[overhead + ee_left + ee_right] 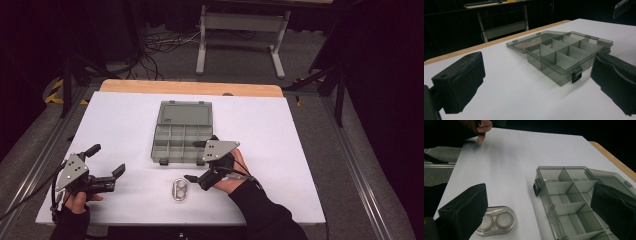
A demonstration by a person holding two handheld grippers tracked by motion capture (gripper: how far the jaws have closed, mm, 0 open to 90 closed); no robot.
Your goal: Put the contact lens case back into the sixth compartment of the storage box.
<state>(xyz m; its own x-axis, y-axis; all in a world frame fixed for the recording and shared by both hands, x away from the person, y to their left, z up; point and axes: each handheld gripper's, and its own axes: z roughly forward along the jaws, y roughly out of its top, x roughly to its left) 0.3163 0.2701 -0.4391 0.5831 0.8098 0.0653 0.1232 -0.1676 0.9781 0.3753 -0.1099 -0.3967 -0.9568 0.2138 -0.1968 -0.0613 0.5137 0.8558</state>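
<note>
One open box point(181, 132) sits mid-table; one small clear case point(179, 190) near the front edge, bare table around. Left gripper point(106, 161) and right gripper point(196, 161) gape wide, seemingly empty.

Open grey organizer box point(181, 132), clear lens case point(179, 190) nearby

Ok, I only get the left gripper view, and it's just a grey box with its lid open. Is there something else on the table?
Observer: Yes, a small clear case lies in front of the box, on the person's side.
Operator: What does it look like?
Observer: It has two round cups, side by side.
Operator: And the right hand-held gripper?
Observer: The right hand-held gripper is open, jaws spread between the box front and the case, holding nothing.
</note>
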